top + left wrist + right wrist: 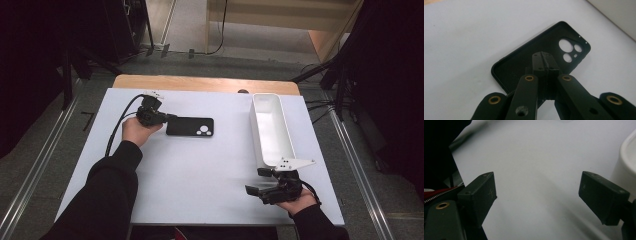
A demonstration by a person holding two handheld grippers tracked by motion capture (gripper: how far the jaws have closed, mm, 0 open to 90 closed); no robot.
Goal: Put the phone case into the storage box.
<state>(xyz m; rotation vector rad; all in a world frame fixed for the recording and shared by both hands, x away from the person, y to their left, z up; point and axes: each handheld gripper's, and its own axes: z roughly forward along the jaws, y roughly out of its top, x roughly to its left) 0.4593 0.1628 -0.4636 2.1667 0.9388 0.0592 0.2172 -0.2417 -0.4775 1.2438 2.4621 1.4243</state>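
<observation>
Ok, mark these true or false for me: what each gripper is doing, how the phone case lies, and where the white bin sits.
1. The left gripper is shut on the edge of the black phone case. True.
2. The phone case lies inside the white bin. False: it lies on the white table top, apart from the bin.
3. The right gripper is open with nothing between its pads. True.
4. The right gripper holds the bin's rim. False: it rests beside the bin's near end, jaws apart over bare table.
5. The case lies with its hollow inner side up. True, as the left gripper view shows its raised rim.
</observation>
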